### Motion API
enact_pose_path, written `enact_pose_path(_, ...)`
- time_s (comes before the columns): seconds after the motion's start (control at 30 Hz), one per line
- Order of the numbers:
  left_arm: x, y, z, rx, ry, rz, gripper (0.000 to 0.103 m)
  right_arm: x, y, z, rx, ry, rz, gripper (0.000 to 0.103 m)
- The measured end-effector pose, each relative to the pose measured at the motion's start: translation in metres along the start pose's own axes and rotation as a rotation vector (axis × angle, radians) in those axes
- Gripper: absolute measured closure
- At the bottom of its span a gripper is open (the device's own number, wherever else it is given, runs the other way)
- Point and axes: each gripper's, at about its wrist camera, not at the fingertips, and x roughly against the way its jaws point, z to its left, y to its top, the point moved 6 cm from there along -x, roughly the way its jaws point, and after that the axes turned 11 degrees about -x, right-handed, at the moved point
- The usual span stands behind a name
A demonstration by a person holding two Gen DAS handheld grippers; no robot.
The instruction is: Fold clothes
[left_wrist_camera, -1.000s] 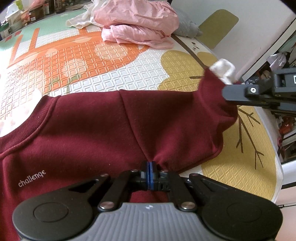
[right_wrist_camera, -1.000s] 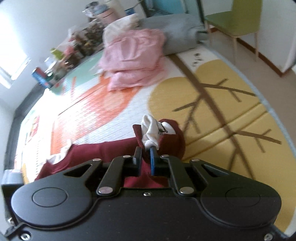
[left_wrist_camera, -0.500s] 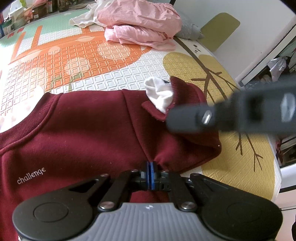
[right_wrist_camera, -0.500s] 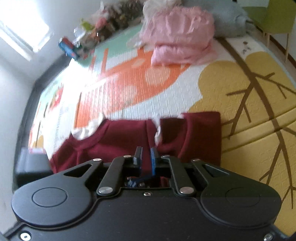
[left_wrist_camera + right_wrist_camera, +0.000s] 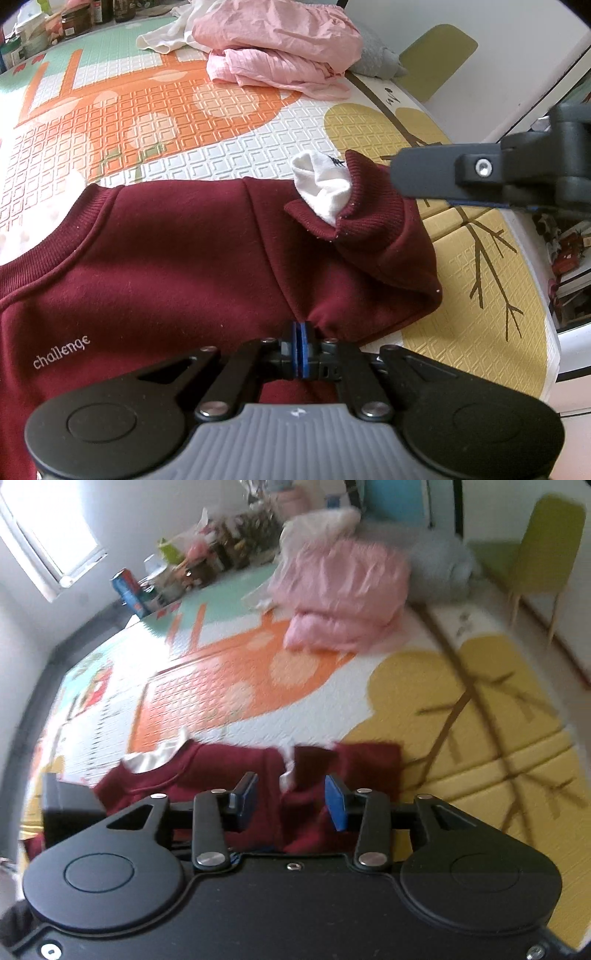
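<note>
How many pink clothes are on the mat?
2, as far as I can tell: a big crumpled pink one at the far end of the mat, and a smaller pink one right in front of it. More could be hidden under them.

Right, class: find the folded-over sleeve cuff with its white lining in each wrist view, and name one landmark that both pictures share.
Left wrist view: the sleeve cuff lies right of centre on the maroon sweatshirt.
Right wrist view: the cuff shows blurred at centre, just beyond the open jaws.
Shared landmark: the pink clothes pile at the mat's far end.
</note>
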Motion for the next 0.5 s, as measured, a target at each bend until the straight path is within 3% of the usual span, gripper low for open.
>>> enact_pose_path(0.27,0.001,0.0,0.0,-0.004,0.004,-0.001,0.097,-0.019,-0.004,-0.009,0.027,-0.066,0.036,0.062)
enact_pose_path(0.43,0.0,0.0,-0.001,-0.013,0.011,-0.002,0.097,-0.031,-0.003,-0.006,0.04,-0.092,0.03,0.053)
enact_pose_path(0.5,0.0,0.0,-0.001,-0.015,0.012,-0.002,0.097,-0.035,-0.001,0.0,0.064,-0.102,0.021,0.044)
